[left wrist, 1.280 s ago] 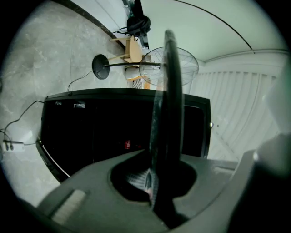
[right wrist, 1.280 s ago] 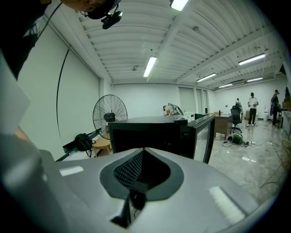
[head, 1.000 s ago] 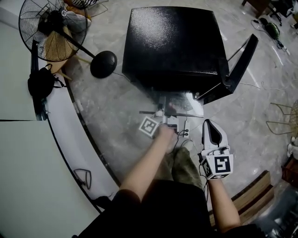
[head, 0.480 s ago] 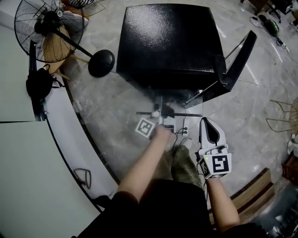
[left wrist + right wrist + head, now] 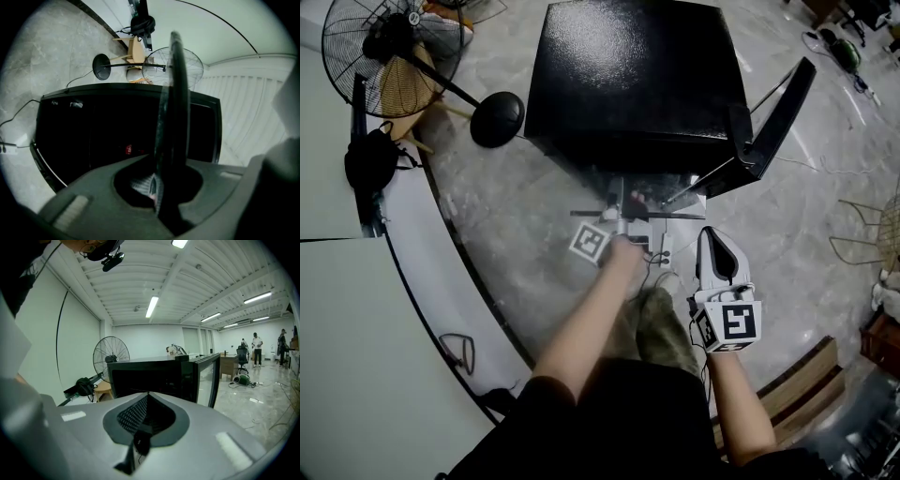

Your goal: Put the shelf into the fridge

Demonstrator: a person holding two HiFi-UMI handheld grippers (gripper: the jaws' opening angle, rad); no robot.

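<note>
The black fridge (image 5: 642,75) stands on the floor ahead, seen from above, with its door (image 5: 778,117) swung open to the right. My left gripper (image 5: 622,223) is shut on the near edge of the shelf (image 5: 661,199), a thin clear panel that reaches toward the fridge opening. In the left gripper view the shelf (image 5: 173,108) runs edge-on as a dark strip from the jaws to the dark fridge interior (image 5: 93,136). My right gripper (image 5: 715,246) hovers to the right, shut and empty, pointing at the fridge (image 5: 150,376).
A standing fan (image 5: 380,47) with a round base (image 5: 497,120) stands left of the fridge, next to a black bag (image 5: 370,159). A white curved partition (image 5: 441,272) runs along the left. A power strip with cables (image 5: 666,248) lies on the floor. Wooden boards (image 5: 811,394) lie at the right.
My left gripper has carried the shelf a little closer to the fridge opening. The right gripper has moved forward alongside it, still shut.
</note>
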